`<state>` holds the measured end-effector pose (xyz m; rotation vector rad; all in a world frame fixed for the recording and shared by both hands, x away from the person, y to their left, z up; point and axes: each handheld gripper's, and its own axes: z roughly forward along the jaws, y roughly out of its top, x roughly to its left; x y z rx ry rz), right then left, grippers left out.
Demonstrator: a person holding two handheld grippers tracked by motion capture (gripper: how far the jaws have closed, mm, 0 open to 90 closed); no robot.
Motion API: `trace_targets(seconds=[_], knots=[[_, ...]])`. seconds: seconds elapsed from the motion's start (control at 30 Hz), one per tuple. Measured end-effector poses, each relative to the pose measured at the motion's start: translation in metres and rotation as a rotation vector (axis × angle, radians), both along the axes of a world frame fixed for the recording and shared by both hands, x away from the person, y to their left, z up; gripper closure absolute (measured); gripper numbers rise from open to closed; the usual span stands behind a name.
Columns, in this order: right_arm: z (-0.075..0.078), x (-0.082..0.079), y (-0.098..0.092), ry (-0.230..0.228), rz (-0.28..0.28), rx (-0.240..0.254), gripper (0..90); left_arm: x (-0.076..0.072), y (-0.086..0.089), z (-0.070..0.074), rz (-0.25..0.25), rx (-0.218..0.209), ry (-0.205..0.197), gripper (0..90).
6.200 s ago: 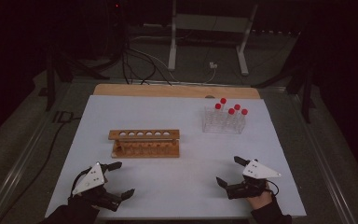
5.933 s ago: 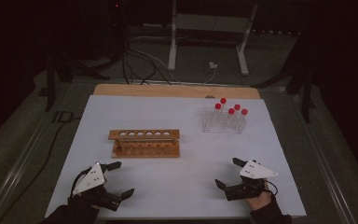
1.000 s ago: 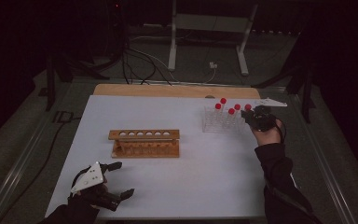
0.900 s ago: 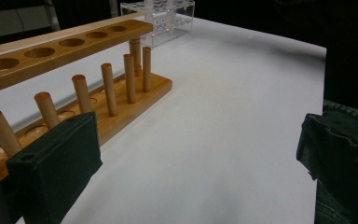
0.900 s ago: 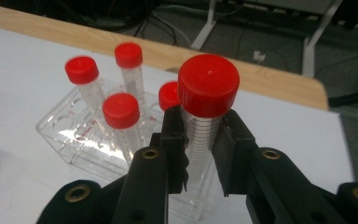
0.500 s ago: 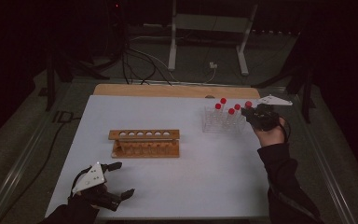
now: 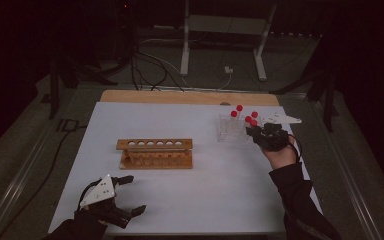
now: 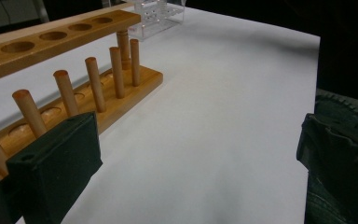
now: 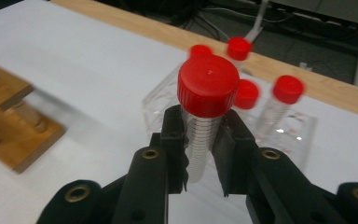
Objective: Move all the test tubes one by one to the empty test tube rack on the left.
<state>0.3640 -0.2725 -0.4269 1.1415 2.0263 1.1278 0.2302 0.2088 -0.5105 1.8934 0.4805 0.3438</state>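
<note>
Near the table's (image 7: pixel 190 200) front left corner, the left hand-held gripper (image 7: pixel 125 196) rests with jaws wide apart, holding nothing. At centre stands one wooden rack (image 7: pixel 155 153). Far right, the right hand-held gripper (image 9: pixel 204 154), arm outstretched, clamps one red-capped tube (image 9: pixel 205 112) beside the clear rack (image 7: pixel 230 129), where four more tubes stand.

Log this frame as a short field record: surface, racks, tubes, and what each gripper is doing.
surface: white table top
wooden rack: centre, holes empty
clear rack: far right, holds red-capped tubes
right gripper: shut on one red-capped tube below its cap, at the clear rack
left gripper: open, near edge, holding nothing
</note>
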Motion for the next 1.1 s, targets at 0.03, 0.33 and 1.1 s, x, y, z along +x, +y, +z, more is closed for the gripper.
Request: trace_targets(seconds=[0.03,0.33,1.1], knots=[[-0.001,-0.004,0.004,0.002,0.018,-0.001,74.7,0.0,-0.001,0.0,-0.003,0.0,0.002,0.4],[-0.004,-0.023,0.021,0.008,0.095,-0.025,74.7,0.002,-0.01,0.006,-0.022,-0.003,0.01,0.4],[-0.019,-0.066,0.065,0.027,0.272,-0.061,74.6,0.016,-0.05,0.049,-0.111,-0.002,0.058,0.5]])
